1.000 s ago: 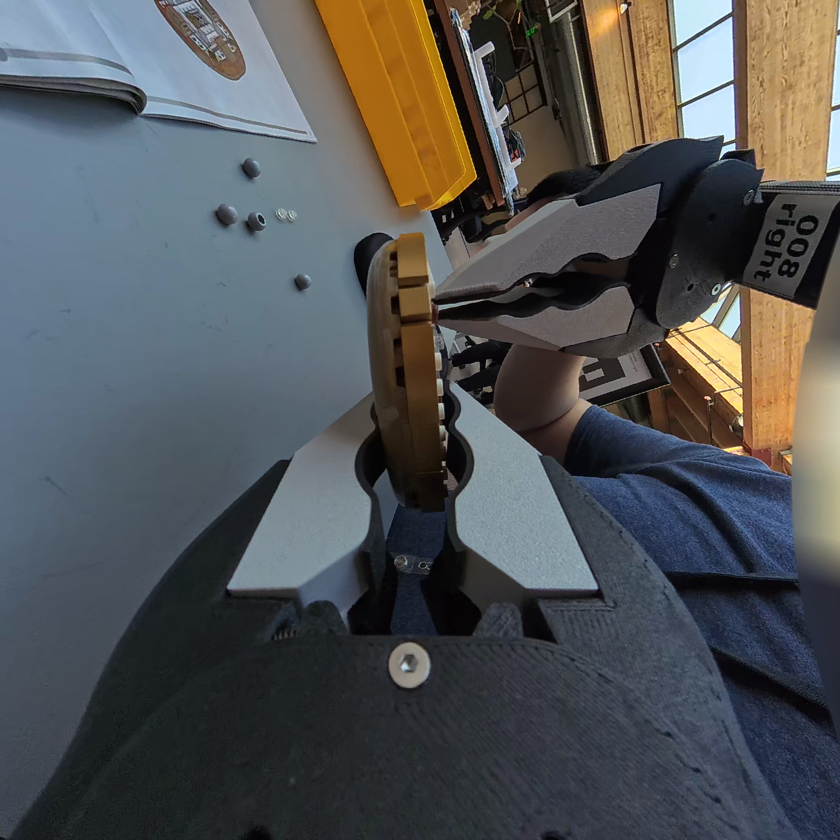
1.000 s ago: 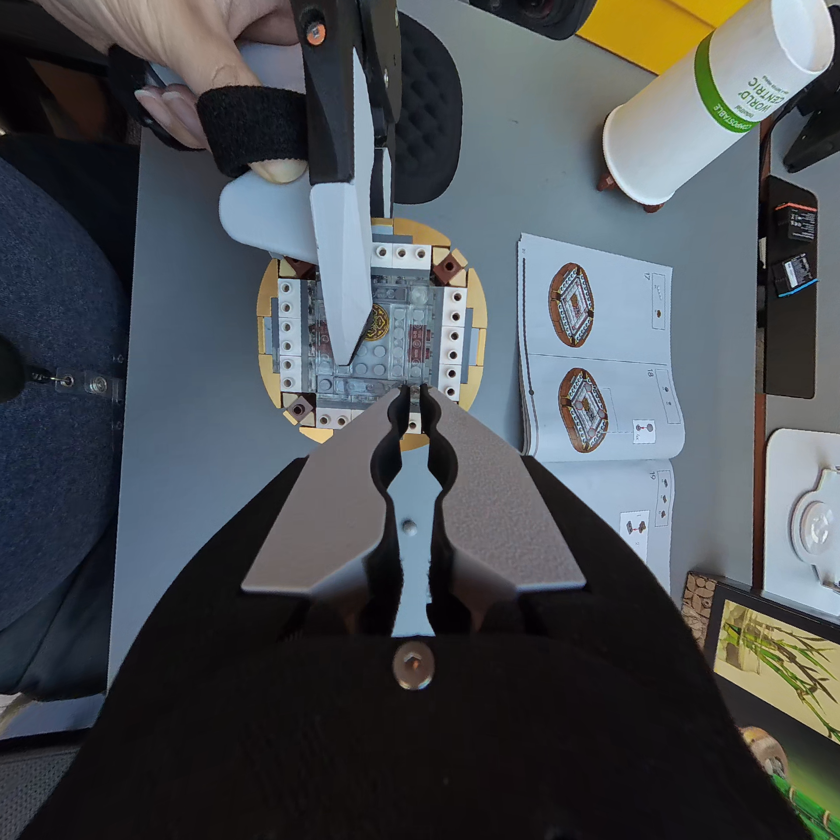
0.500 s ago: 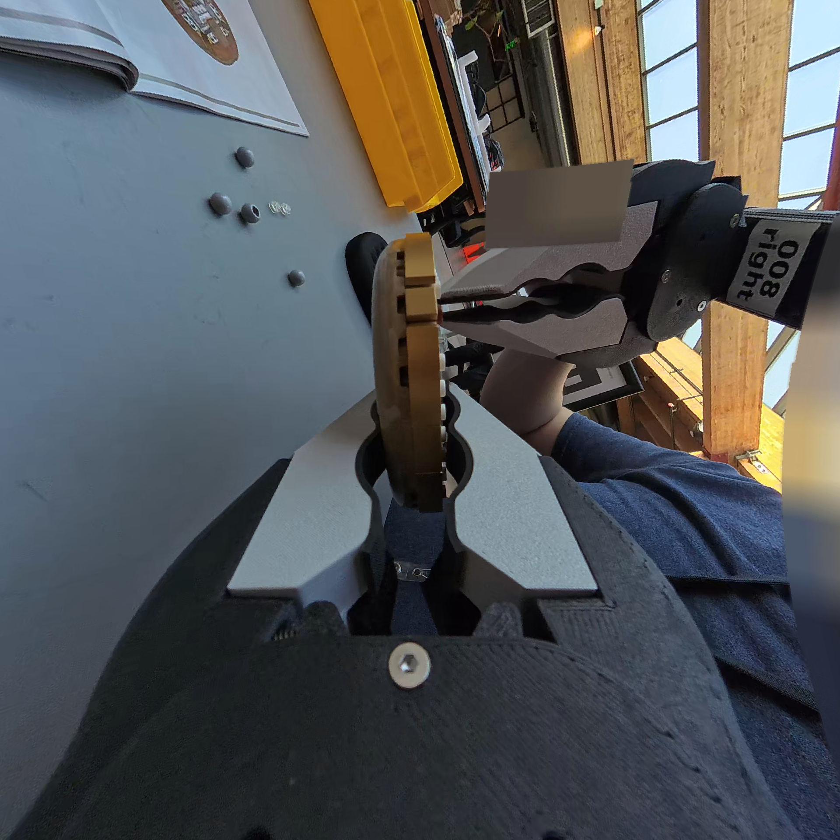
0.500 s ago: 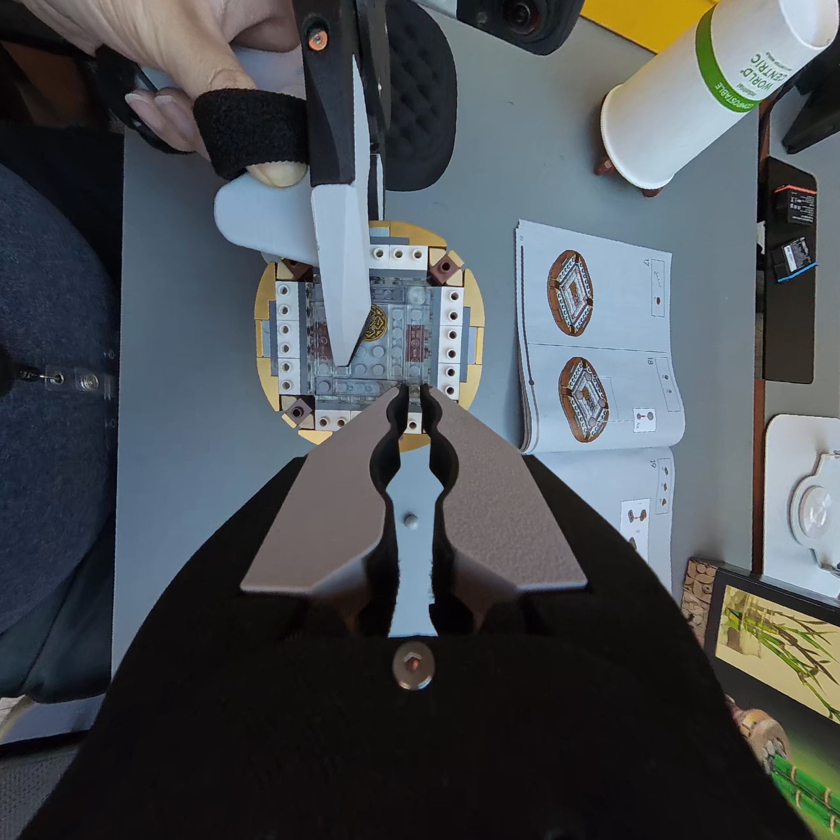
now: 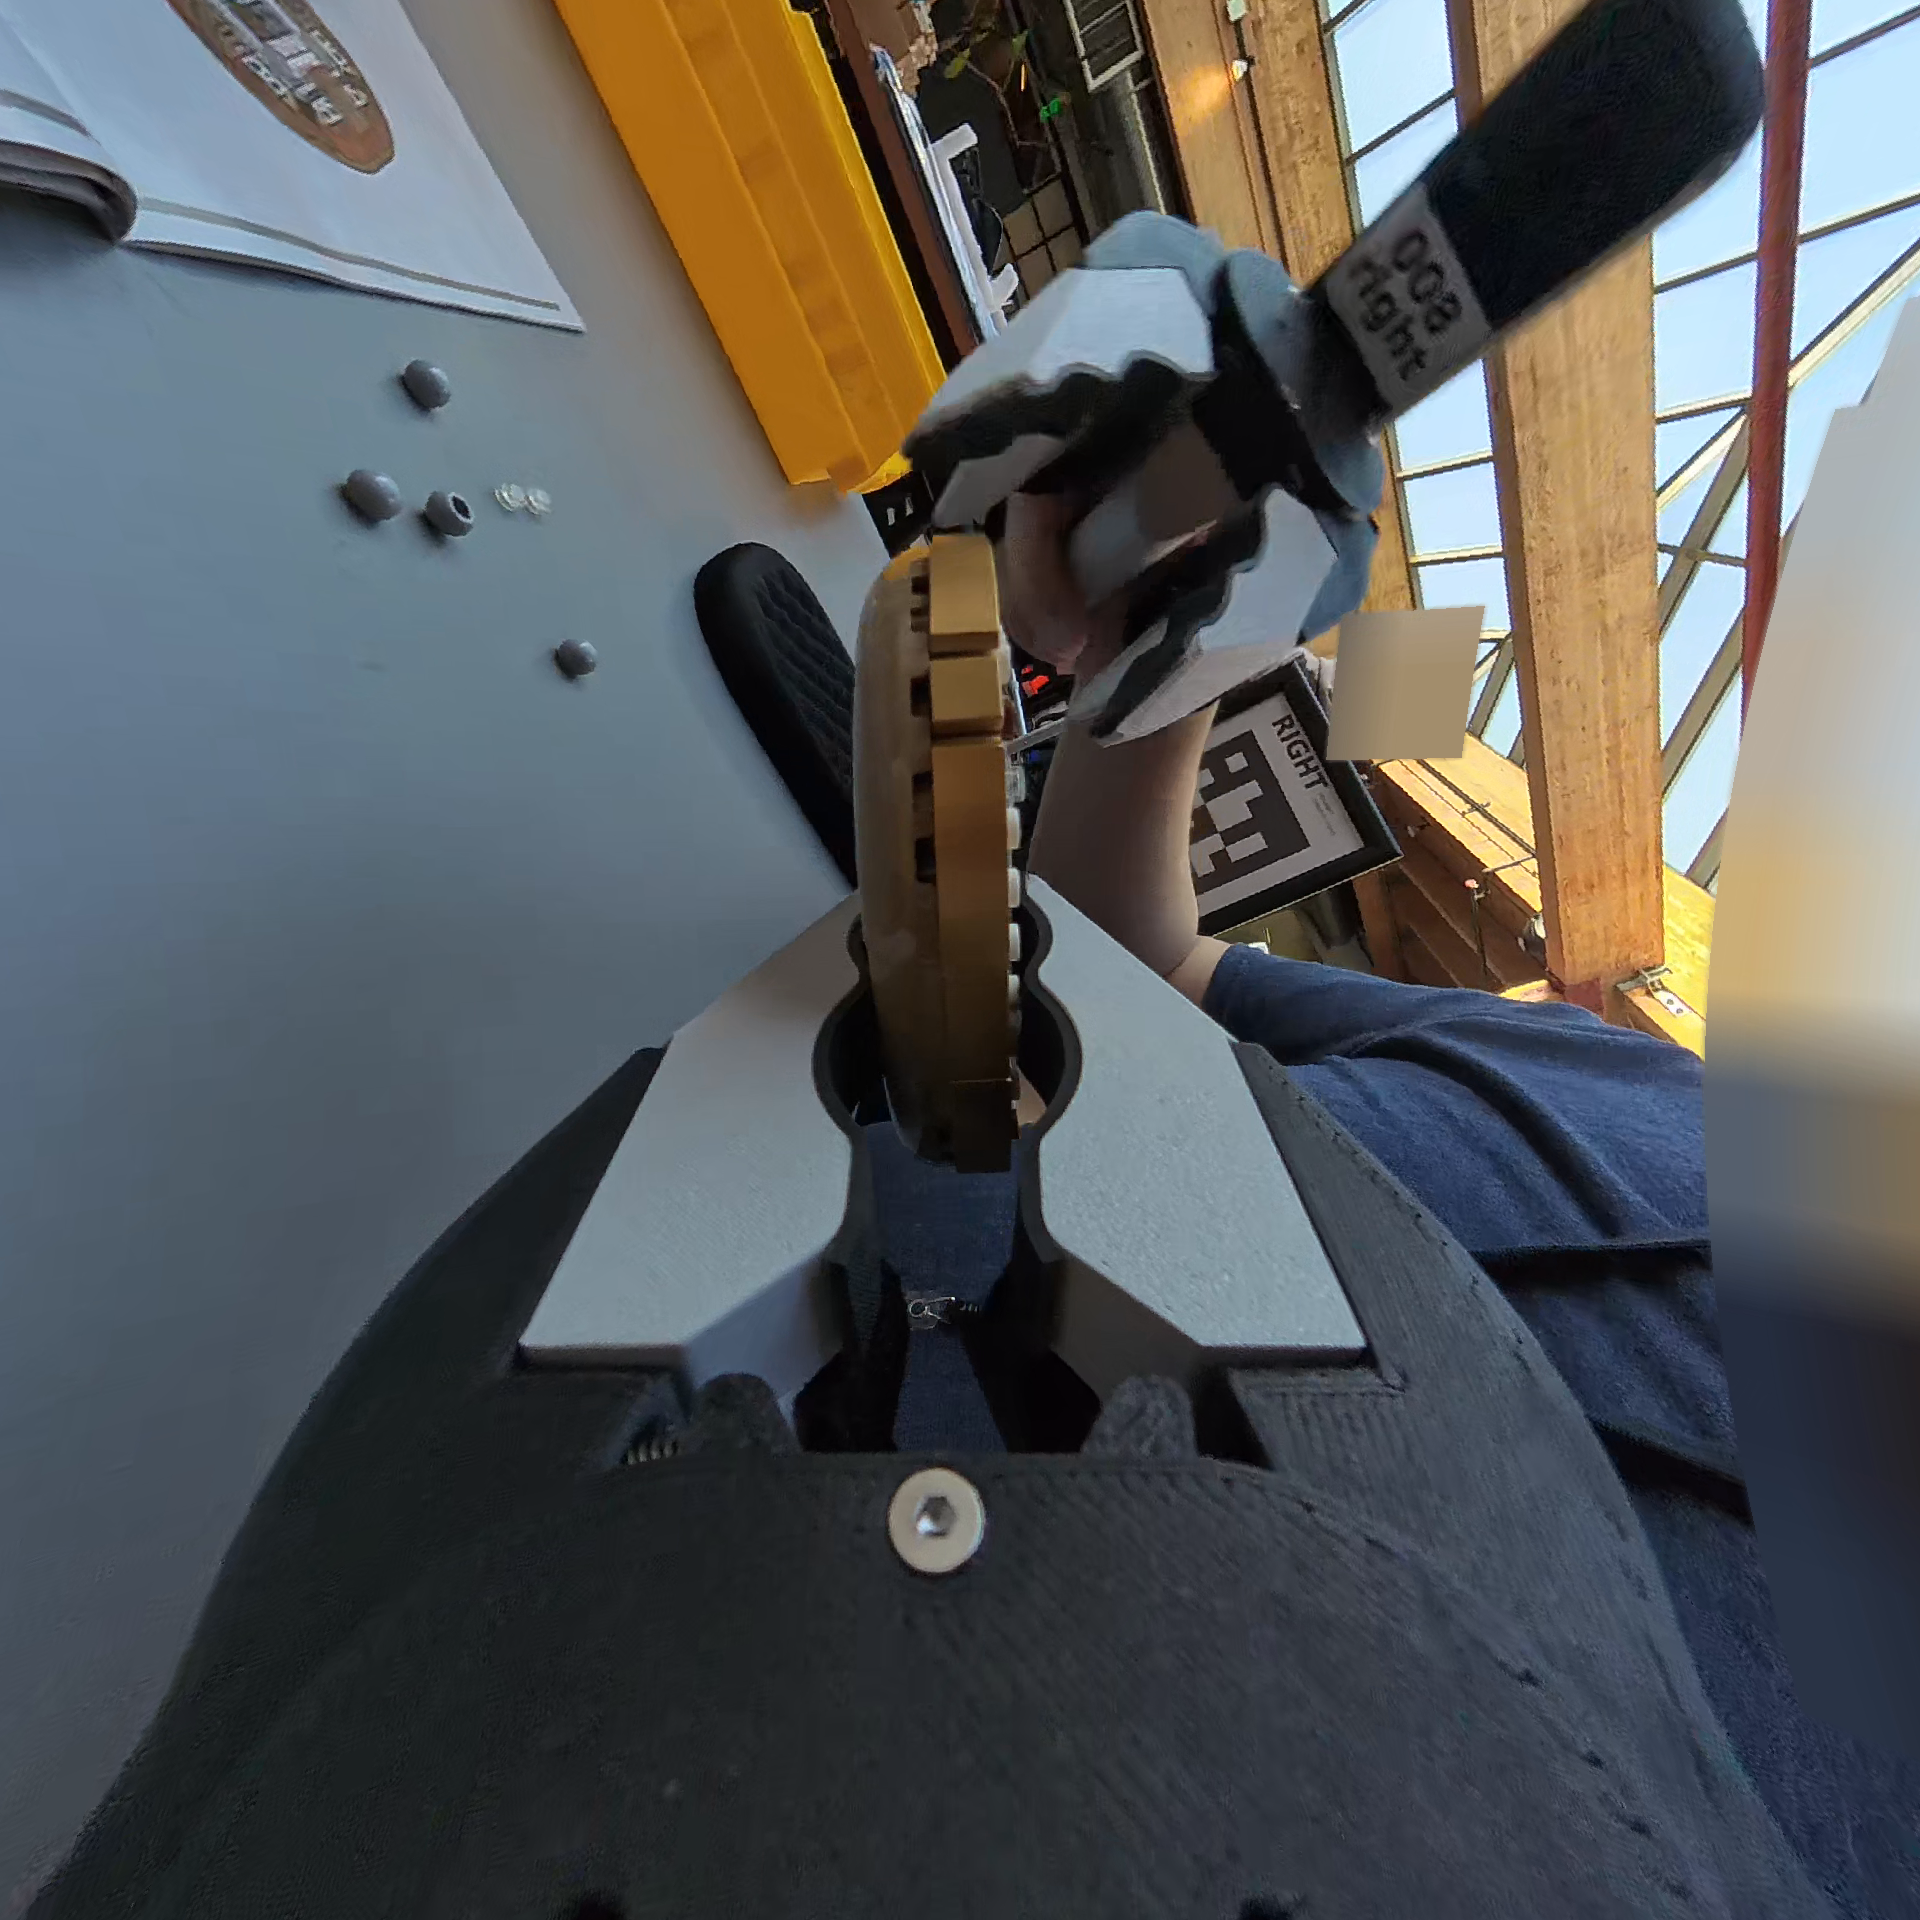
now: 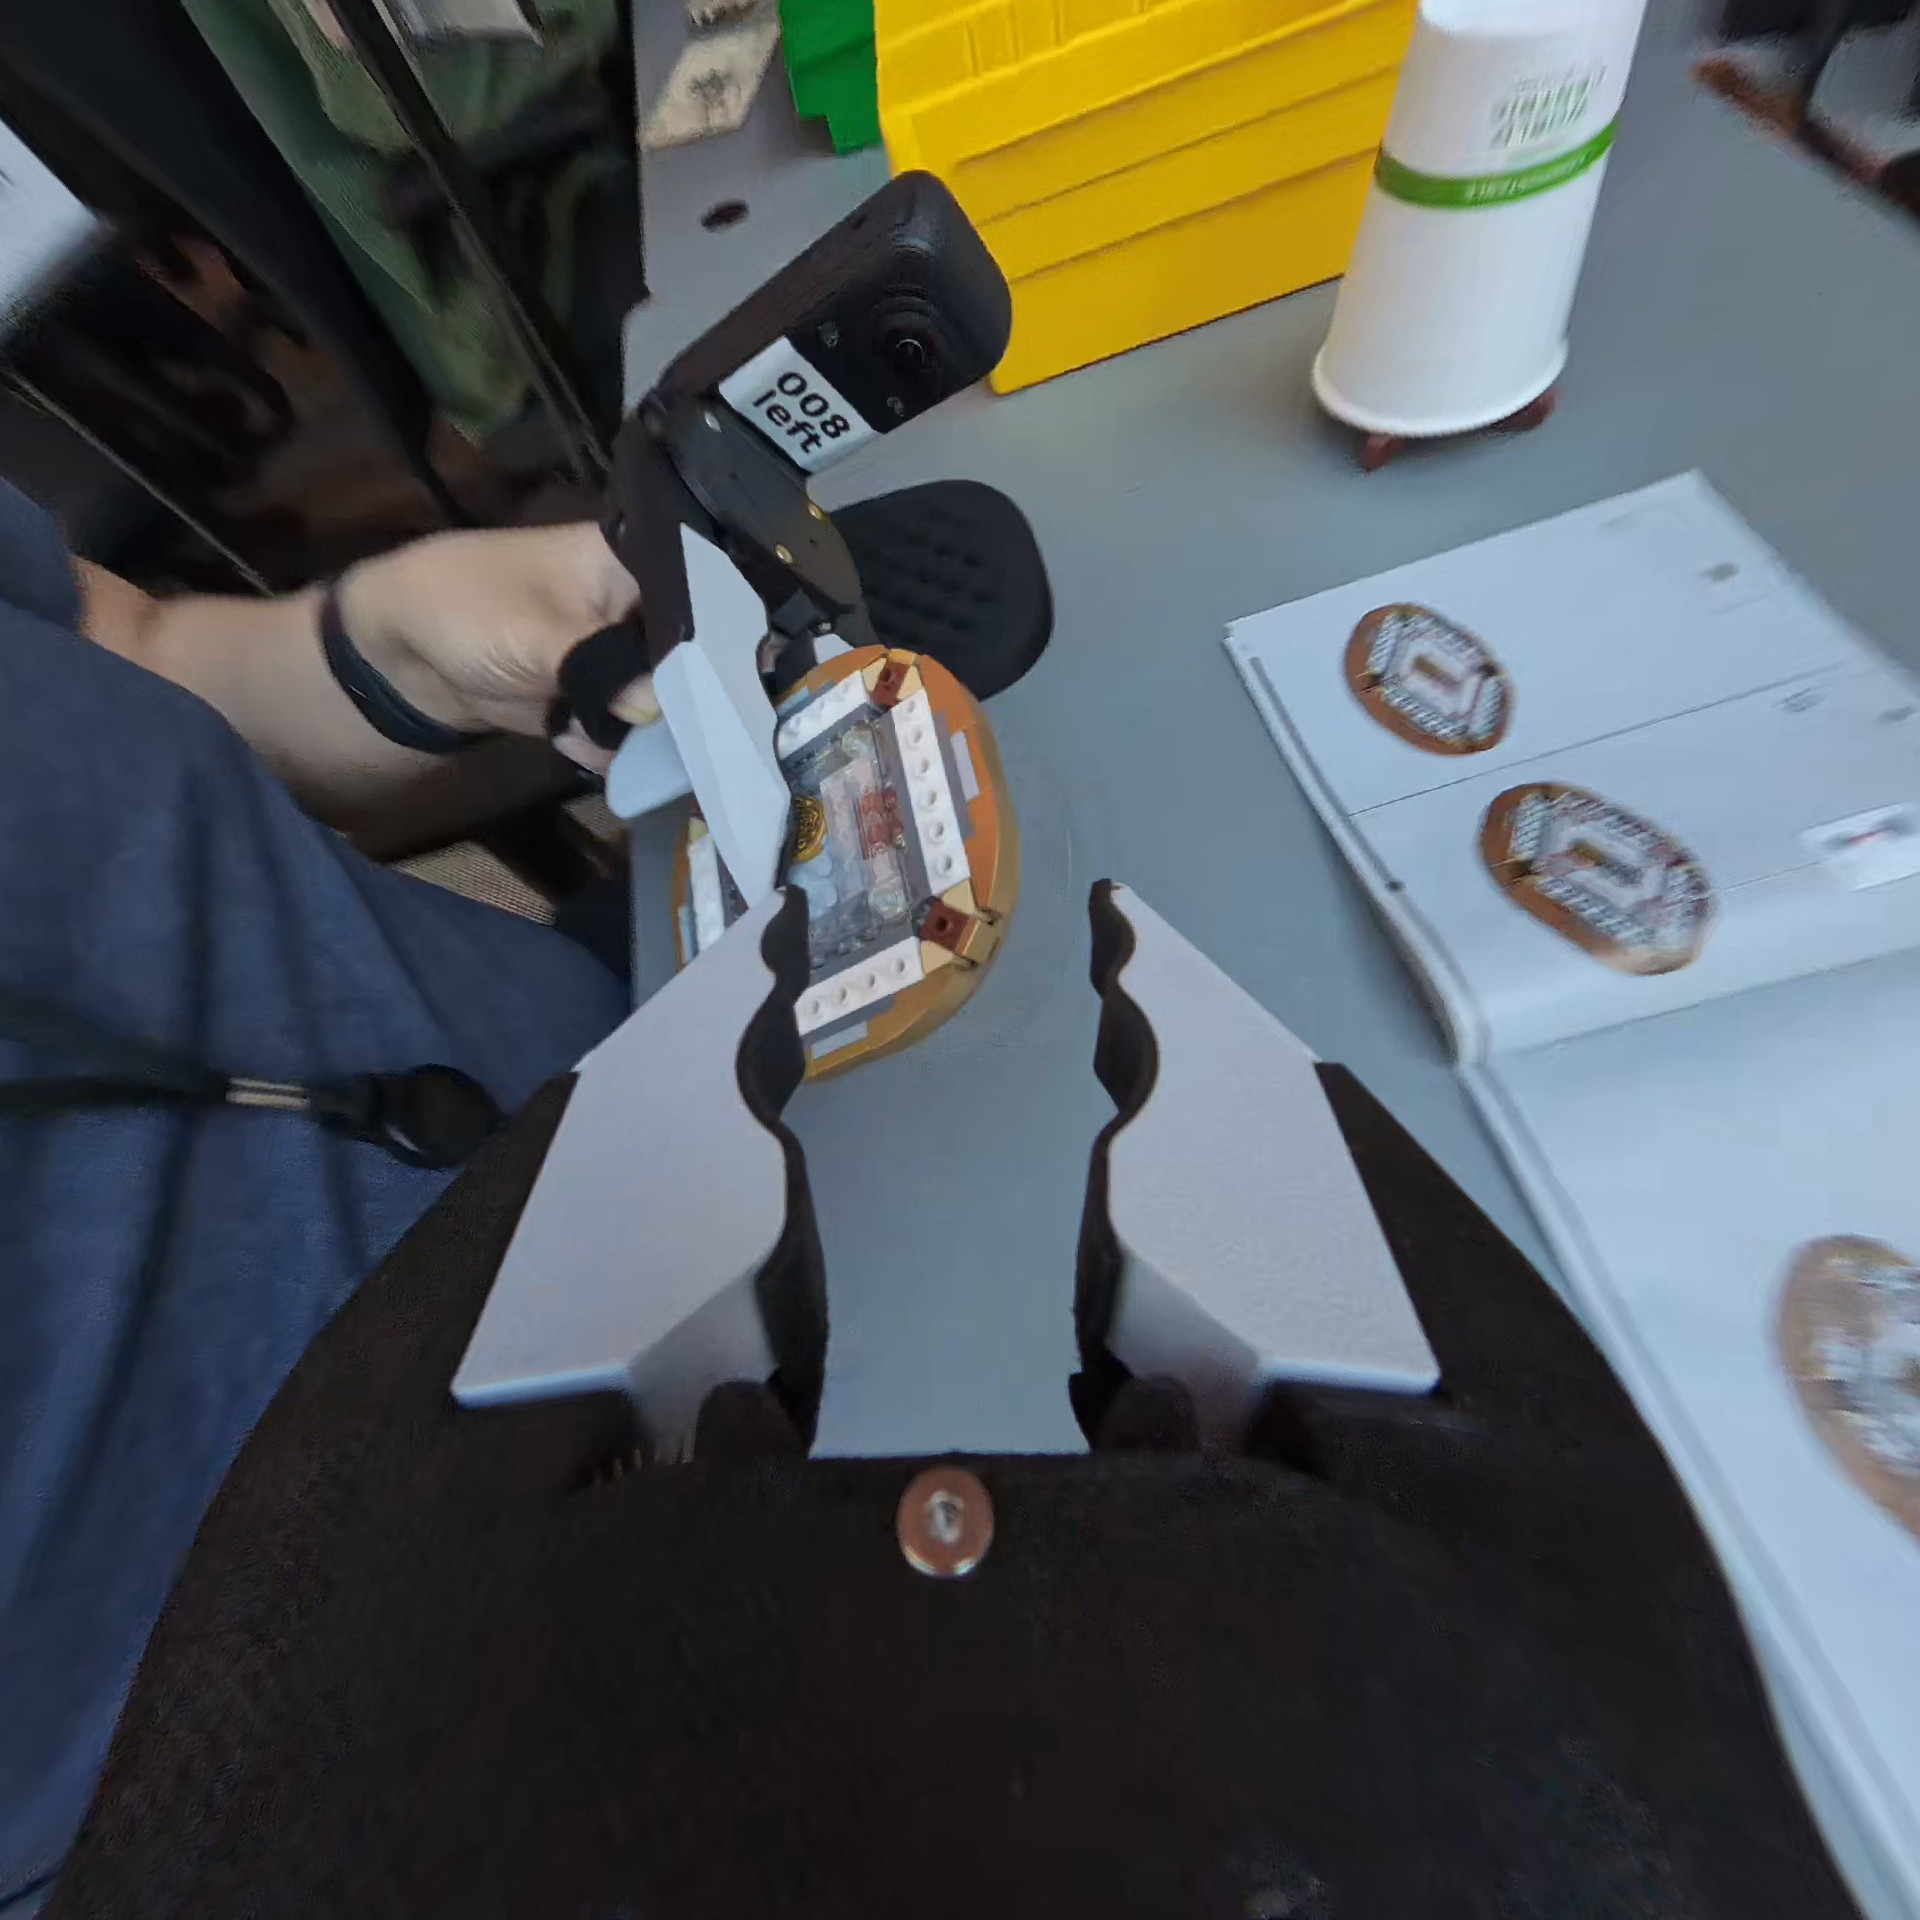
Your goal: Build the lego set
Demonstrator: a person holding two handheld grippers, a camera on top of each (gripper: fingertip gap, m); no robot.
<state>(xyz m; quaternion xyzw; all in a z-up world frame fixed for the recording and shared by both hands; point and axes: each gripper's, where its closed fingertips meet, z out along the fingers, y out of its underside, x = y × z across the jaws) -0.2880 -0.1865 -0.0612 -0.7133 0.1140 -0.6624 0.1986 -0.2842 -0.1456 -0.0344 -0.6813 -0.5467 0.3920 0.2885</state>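
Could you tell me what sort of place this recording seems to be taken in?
Probably a workshop or lab workbench: a grey table holds stacked yellow parts bins and an open instruction booklet, and timber beams with large windows rise behind.

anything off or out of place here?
Nothing damaged or spilled. A few small loose pieces lie scattered on the table near the booklet. The left gripper holds the build on edge.
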